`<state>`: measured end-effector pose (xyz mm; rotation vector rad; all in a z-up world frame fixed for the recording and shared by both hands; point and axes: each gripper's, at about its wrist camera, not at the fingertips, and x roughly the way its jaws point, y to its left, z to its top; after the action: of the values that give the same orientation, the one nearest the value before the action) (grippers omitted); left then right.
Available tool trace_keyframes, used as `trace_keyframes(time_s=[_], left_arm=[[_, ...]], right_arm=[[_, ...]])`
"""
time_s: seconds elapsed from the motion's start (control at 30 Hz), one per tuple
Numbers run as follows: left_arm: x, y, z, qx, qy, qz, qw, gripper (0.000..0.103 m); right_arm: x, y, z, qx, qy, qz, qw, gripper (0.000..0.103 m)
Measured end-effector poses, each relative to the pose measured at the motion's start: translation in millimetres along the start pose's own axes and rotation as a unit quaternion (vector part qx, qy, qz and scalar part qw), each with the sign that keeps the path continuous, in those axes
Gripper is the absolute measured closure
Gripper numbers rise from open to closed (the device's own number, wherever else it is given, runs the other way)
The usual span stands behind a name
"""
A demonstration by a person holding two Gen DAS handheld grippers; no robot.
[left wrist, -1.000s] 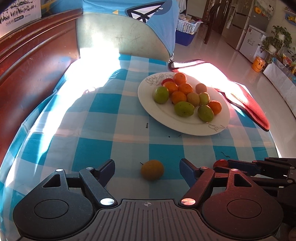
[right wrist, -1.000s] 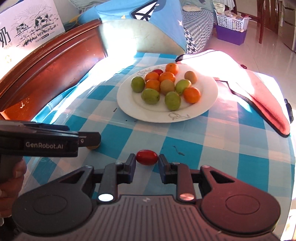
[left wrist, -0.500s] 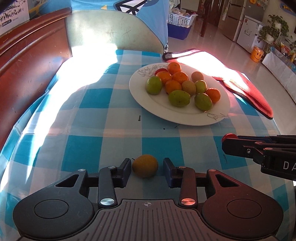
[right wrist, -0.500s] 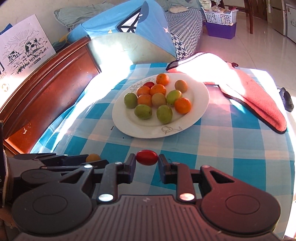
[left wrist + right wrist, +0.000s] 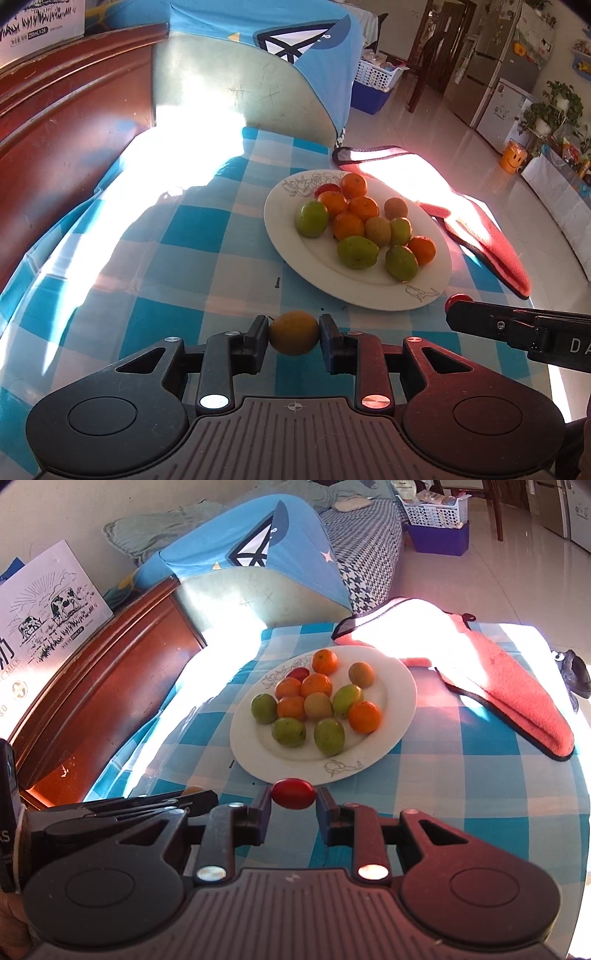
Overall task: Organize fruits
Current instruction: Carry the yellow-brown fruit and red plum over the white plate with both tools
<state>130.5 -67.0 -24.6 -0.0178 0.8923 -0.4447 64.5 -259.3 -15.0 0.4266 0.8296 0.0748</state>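
Closing since earlier, left gripper [image 5: 294,334] now clamps the yellow-orange fruit [image 5: 293,332] near the plate [image 5: 295,251]; right gripper [image 5: 293,798] grips a red tomato [image 5: 293,793].

hard sun, blown highlights, fisheye bend on both my feeds

strong sunlight burns the checked tablecloth [image 5: 207,254] to pure white along its far left side in both views, and the red cloth [image 5: 517,686] washes out to pale pink where the sun strikes it. i see a sharp-edged shadow lying across the middle of the table, the white plate [image 5: 306,254] inside it and evenly lit. the dark claw bodies at the bottom read nearly black, little detail. focus is crisp at centre; straight lines bow and corners vignette toward the rims. the floor [image 5: 480,147] glares.
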Motion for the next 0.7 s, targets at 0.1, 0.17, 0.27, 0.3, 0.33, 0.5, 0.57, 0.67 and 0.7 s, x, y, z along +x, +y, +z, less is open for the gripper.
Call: trace_keyframes(time_s=[0.1, 0.17, 0.27, 0.3, 0.33, 0.5, 0.57, 0.67, 0.7], left_arm=[[3, 0, 10, -0.012, -0.008, -0.007, 0.9999, 0.076], [4, -2, 16, -0.006, -0.015, -0.003, 0.9999, 0.076], [7, -7, 24, 0.001, -0.025, -0.006, 0.9997, 0.076], [8, -9, 27, 0.001, -0.028, -0.009, 0.9996, 0.076], [9, -10, 30, 0.002, -0.031, -0.012, 0.9995, 0.076], [21, -14, 39, 0.010, -0.033, -0.013, 0.9993, 0.076], [28, -14, 42, 0.012, -0.030, -0.009, 0.9994, 0.076], [37, -14, 46, 0.012, -0.027, -0.008, 0.9995, 0.076], [40, -14, 48, 0.015, -0.027, -0.008, 0.9995, 0.076]], right_arm=[[-5, -6, 17, 0.009, -0.017, 0.007, 1.000, 0.076], [-7, -10, 29, 0.005, -0.031, 0.006, 0.999, 0.076], [-4, -13, 44, -0.003, -0.043, 0.004, 0.999, 0.076], [-2, -15, 48, -0.004, -0.045, 0.005, 0.999, 0.076], [0, -16, 52, -0.006, -0.046, 0.005, 0.999, 0.076], [16, -29, 68, -0.002, -0.047, -0.012, 0.999, 0.076], [27, -38, 73, 0.011, -0.035, -0.016, 0.999, 0.076], [39, -49, 75, 0.036, -0.022, -0.023, 0.999, 0.076], [44, -52, 76, 0.040, -0.020, -0.026, 0.999, 0.076]])
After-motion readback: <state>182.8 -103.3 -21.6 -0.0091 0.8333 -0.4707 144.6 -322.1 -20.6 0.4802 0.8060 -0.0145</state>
